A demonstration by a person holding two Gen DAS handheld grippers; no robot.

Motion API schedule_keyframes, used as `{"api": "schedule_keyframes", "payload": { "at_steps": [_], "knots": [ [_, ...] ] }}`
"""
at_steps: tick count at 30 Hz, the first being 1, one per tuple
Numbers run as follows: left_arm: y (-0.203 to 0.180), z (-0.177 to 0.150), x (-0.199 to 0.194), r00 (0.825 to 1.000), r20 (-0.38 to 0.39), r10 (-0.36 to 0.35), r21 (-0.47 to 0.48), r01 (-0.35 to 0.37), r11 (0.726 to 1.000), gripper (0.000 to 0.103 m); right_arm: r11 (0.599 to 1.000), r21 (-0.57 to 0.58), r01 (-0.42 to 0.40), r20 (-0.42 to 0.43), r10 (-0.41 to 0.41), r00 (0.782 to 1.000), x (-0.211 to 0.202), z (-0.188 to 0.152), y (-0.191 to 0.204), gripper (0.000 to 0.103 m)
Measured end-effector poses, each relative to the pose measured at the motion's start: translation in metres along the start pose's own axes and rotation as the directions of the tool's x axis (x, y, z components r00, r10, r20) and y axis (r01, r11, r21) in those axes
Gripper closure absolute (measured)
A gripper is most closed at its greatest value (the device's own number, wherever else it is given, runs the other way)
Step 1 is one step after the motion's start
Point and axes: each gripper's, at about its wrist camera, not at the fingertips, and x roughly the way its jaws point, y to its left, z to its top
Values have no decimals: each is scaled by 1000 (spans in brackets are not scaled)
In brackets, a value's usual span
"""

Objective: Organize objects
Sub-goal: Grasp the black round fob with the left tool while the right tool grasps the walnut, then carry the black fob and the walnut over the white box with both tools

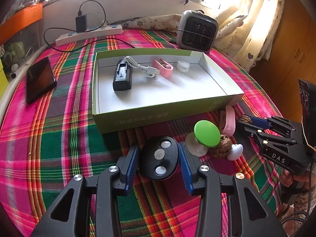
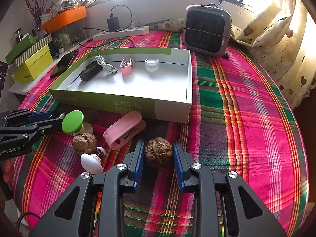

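Note:
My left gripper [image 1: 159, 148] is shut on a black oval remote [image 1: 159, 158] with three round buttons, low over the plaid cloth. My right gripper [image 2: 158, 144] is shut on a brown walnut [image 2: 158, 153] resting on the cloth. Between the two lie a green-capped knob [image 2: 72, 121], a second walnut [image 2: 84, 143], a pink clip [image 2: 123, 130] and a small white piece [image 2: 91, 163]. Just behind them stands a shallow green-and-white box [image 1: 138, 118]. It holds a black charger [image 1: 122, 76], a white cable [image 1: 138, 65], another pink clip [image 1: 163, 68] and a small white jar [image 1: 183, 65].
A black phone [image 1: 39, 79] lies left of the box. A power strip [image 1: 88, 34] with a plugged adapter and a grey heater [image 1: 197, 31] stand at the back by the window. Yellow and green boxes [image 2: 33, 65] sit off the table's left. Curtains hang at the right.

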Motion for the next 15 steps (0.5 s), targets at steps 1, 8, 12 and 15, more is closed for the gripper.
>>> {"api": "schedule_keyframes", "payload": {
  "at_steps": [1, 8, 12, 15],
  "knots": [
    [1, 1, 0, 1000, 2, -1, 0, 1, 1000, 65, 1000, 4, -2, 0, 2, 1000, 0, 0, 0, 74],
    [1, 5, -7, 1000, 18, -8, 7, 8, 1000, 65, 1000, 14, -9, 5, 9, 1000, -4, 2, -1, 74],
    [-2, 8, -12, 1000, 29, -3, 16, 3, 1000, 65, 1000, 15, -13, 15, 13, 1000, -7, 4, -1, 74],
    [-3, 9, -16, 999, 40, -6, 17, 5, 1000, 65, 1000, 15, -19, 18, 18, 1000, -9, 4, 0, 74]
  ]
}}
